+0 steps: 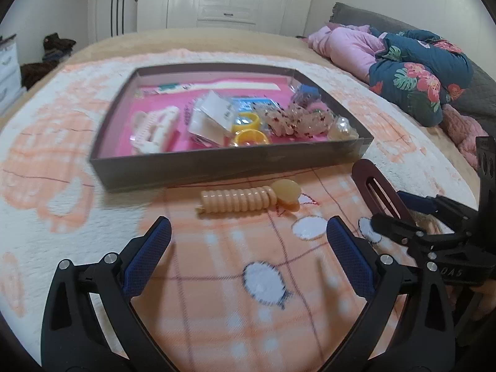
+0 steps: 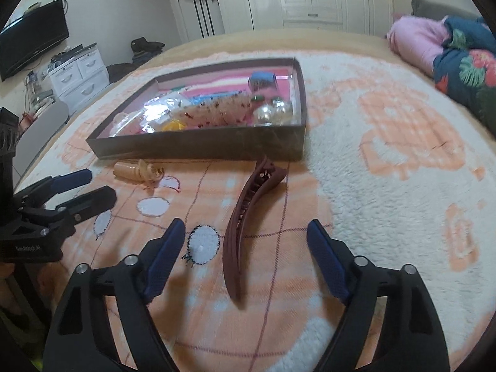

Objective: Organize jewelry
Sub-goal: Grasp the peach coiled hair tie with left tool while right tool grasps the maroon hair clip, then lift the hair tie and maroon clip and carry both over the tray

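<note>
The fluffy blanket [image 2: 387, 161] on the bed is cream with peach-orange blocky patterns, thin dark red lines and white ovals. The shallow rectangular box [image 1: 217, 167] has grey-brown walls and a bright pink floor. Inside lie two yellow rings [image 1: 248, 124], a cream claw clip [image 1: 155, 130] and a clear scrunchie with dark red specks [image 1: 294, 121]. Near the blanket's front edge lie a peach ribbed hair clip [image 1: 241, 201] and a long maroon plastic hair clip [image 2: 245, 226]. The gripper pads [image 2: 164, 260] are dark blue on black arms.

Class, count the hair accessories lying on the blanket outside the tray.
2. A peach spiral clip lies just in front of the tray; a long maroon clip lies right of it. None seem hidden.
</note>
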`<move>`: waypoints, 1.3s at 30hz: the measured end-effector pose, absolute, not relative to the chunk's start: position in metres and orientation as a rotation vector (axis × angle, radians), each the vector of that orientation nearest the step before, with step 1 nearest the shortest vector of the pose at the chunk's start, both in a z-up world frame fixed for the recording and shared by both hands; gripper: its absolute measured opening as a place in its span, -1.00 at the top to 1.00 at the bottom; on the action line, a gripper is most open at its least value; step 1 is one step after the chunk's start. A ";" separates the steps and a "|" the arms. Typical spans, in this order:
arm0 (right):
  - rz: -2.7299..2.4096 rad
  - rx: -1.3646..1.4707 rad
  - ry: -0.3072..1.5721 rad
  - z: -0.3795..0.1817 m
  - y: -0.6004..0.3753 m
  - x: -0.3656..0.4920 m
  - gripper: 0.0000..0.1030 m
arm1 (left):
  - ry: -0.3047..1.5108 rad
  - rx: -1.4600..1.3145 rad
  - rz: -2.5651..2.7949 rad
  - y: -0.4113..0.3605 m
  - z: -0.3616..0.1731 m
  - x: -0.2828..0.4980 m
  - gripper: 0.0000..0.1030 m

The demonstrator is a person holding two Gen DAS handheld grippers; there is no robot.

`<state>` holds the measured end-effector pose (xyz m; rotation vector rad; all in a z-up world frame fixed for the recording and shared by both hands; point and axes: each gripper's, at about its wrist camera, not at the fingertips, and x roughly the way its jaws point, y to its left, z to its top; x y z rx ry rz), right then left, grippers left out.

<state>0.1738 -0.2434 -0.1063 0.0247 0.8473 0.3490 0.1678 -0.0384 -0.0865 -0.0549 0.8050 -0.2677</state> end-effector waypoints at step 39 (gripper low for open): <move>0.500 0.031 0.831 -0.099 -0.231 0.152 0.77 | 0.866 -0.113 -0.254 -0.035 -0.095 0.189 -0.21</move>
